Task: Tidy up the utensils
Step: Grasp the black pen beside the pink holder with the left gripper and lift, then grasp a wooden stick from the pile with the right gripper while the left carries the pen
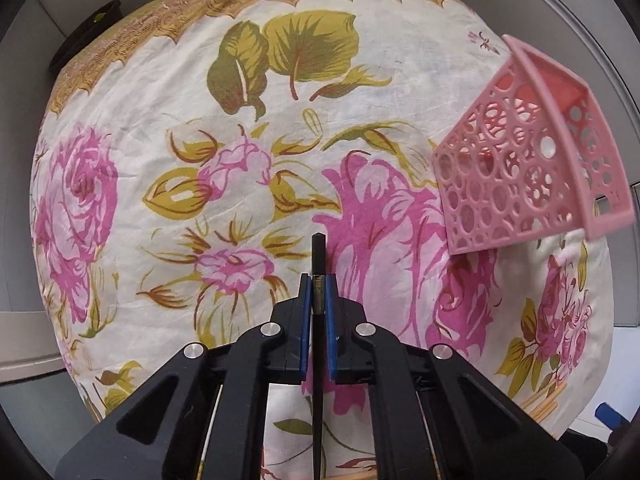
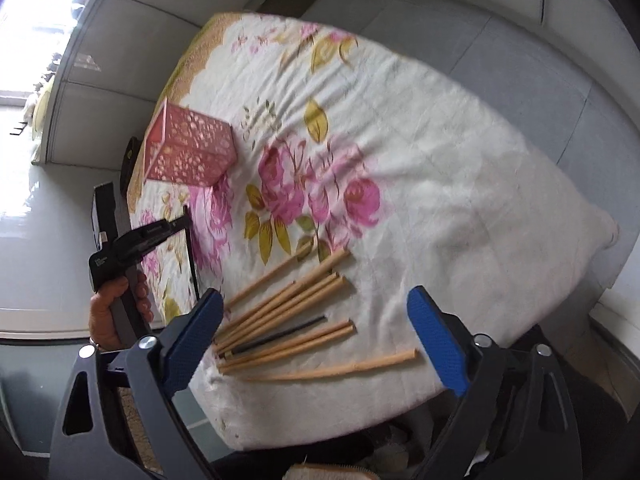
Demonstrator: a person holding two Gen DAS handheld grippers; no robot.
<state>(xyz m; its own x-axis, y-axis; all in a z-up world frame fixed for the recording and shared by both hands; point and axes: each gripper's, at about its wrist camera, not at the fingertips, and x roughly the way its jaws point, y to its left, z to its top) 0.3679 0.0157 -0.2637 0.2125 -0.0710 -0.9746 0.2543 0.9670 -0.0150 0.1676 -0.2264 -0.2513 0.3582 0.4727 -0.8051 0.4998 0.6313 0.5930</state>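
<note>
My left gripper (image 1: 318, 280) is shut on a thin black chopstick (image 1: 319, 252), which runs lengthwise between the blue pads and sticks out past the tips over the floral tablecloth (image 1: 360, 60). A pink perforated basket (image 1: 520, 168) stands to its right. In the right wrist view a hand holds the left gripper (image 2: 176, 226) with the black chopstick (image 2: 191, 256) hanging from it, below the pink basket (image 2: 188, 148). My right gripper (image 2: 318, 340) is open, hovering over several wooden chopsticks (image 2: 288, 300) and another black chopstick (image 2: 280, 336) lying on the cloth near the table's edge.
The cloth-covered table (image 2: 480, 200) ends just below my right gripper, with grey floor beyond. A dark object (image 1: 88, 36) sits off the table's far left corner. One wooden chopstick (image 2: 340, 368) lies apart, closest to the edge.
</note>
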